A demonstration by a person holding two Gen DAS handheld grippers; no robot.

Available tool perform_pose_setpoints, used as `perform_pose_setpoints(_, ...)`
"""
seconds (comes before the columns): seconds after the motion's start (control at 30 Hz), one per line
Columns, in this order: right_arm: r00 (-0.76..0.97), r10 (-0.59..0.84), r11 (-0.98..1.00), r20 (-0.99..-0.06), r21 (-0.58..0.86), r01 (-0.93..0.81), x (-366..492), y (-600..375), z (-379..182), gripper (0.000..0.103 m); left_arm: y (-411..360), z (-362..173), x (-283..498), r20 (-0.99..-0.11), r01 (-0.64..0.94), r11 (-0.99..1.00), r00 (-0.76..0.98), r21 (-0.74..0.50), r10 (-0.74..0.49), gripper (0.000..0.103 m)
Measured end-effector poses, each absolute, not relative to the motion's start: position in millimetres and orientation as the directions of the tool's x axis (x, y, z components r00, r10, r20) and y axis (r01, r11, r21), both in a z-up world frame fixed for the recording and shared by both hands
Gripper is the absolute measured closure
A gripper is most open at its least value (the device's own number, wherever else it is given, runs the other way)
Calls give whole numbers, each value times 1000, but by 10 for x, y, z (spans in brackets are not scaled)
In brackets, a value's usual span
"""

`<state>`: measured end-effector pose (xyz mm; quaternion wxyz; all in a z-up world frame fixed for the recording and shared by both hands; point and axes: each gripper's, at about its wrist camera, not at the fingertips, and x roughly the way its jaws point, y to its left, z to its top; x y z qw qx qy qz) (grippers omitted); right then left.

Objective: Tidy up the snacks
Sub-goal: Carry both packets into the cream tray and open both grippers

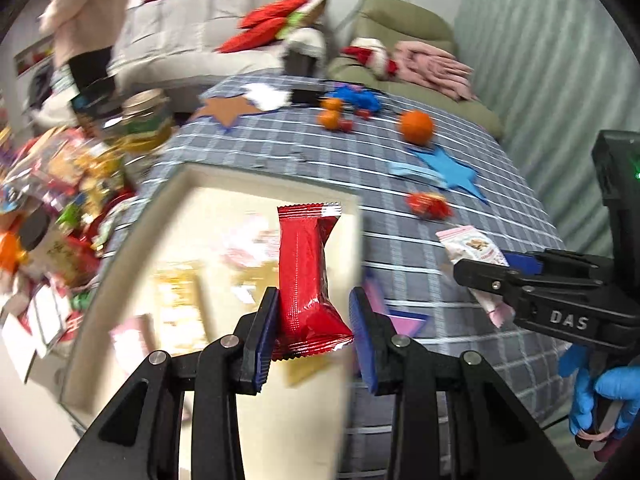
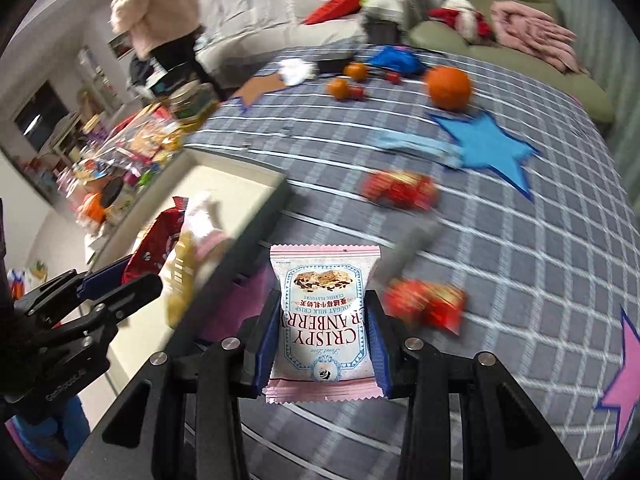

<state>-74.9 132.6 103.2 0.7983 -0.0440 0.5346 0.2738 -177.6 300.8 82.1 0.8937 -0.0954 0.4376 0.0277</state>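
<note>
My left gripper (image 1: 314, 308) is shut on a glossy red snack packet (image 1: 306, 276), held upright above a cream tray (image 1: 256, 184) that has several blurred snacks lying in it. My right gripper (image 2: 324, 320) is shut on a pink-and-white cranberry crisp packet (image 2: 322, 312), hanging over the grey checked tablecloth (image 2: 520, 248) just right of the tray (image 2: 240, 170). Each wrist view also catches the other gripper: the right gripper (image 1: 492, 268) with its pink packet (image 1: 472, 246), and the left gripper (image 2: 124, 280) with the red packet (image 2: 158, 240).
Two red wrapped candies (image 2: 400, 190) (image 2: 428, 304) lie on the cloth, with oranges (image 2: 448, 84) and paper stars (image 2: 488, 148) further back. A heap of snack bags (image 1: 60, 184) and a jar (image 1: 144, 120) crowd the tray's left side. A person (image 1: 88, 20) stands by the sofa.
</note>
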Motion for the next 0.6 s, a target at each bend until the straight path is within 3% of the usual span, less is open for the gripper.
perform_pose_setpoints(0.43, 158, 440, 773, -884, 284, -567, -415, 2460, 893, 61, 3570, 436, -1786, -841, -270, 953, 540, -134, 34, 59)
perform_pose_setpoints(0.53, 130, 438, 770, -889, 297, -565, -367, 2562, 816, 59, 3592, 410, -1782, -844, -279, 950, 535, -140, 32, 33)
perform_pose_setpoints(0.57, 121, 437, 771, -891, 302, -561, -353, 2576, 800, 53, 3599, 409, -1785, -842, -289, 947, 538, -139, 40, 23)
perform_pose_setpoints(0.6, 113, 436, 774, -893, 307, -554, -336, 2584, 780, 35, 3603, 416, -1787, -838, -290, 947, 544, -139, 44, 23)
